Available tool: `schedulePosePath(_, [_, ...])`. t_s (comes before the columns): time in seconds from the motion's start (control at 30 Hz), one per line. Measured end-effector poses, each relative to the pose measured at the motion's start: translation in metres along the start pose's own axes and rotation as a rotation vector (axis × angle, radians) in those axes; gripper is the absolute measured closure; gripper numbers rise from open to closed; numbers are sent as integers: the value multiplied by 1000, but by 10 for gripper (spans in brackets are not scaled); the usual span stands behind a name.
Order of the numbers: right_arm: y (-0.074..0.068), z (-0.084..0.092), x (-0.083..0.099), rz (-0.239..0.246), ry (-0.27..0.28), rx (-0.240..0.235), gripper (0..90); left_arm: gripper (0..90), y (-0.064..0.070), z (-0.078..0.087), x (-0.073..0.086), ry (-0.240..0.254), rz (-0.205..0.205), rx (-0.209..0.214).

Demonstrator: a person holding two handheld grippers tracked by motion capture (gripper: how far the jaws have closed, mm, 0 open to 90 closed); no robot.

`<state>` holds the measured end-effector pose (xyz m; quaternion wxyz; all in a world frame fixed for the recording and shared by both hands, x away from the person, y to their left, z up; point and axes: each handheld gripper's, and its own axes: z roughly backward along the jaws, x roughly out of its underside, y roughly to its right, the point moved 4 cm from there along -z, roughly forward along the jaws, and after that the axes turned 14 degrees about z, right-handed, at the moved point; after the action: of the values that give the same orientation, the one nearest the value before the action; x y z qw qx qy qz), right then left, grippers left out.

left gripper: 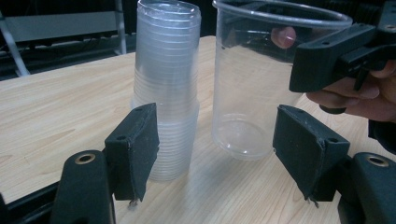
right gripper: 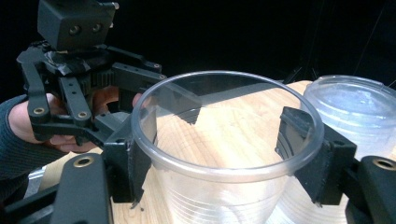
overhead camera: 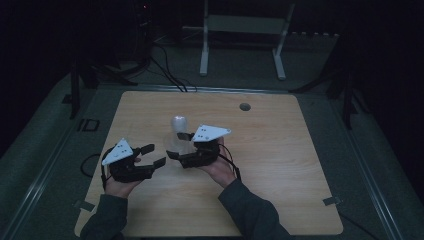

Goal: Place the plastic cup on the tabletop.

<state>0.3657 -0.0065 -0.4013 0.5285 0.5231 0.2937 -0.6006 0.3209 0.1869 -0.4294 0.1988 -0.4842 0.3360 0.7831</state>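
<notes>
A: Wooden surface [overhead camera: 280,165] carries everything; the stack of clear plastic cups [left gripper: 167,88] stands upright near its middle, and the single clear cup [right gripper: 224,154] stands just beside it, base on the wood.

B: Handling?

A: Judged light, thin-walled, springy and slick. A hard squeeze would likely buckle the wall; a loose one could let it slide. The best hold looks to be just under the rolled rim, where the wall is stiffest.

B: Right tool [right gripper: 219,154]?

A: Clasping the single cup high on its wall, one pad on either side below the rim. Held level, hand underneath.

B: Left tool [left gripper: 224,149]?

A: Released, jaws apart with nothing between the pads, aimed level at the stack and the cup from near by, hand cupped below.
</notes>
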Motion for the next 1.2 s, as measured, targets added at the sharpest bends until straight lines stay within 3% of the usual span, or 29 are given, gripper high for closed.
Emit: schedulePosePath(1.2, [-10,-4,15,-4,0,-26,287,317,-4,8,-4,28,8,-19])
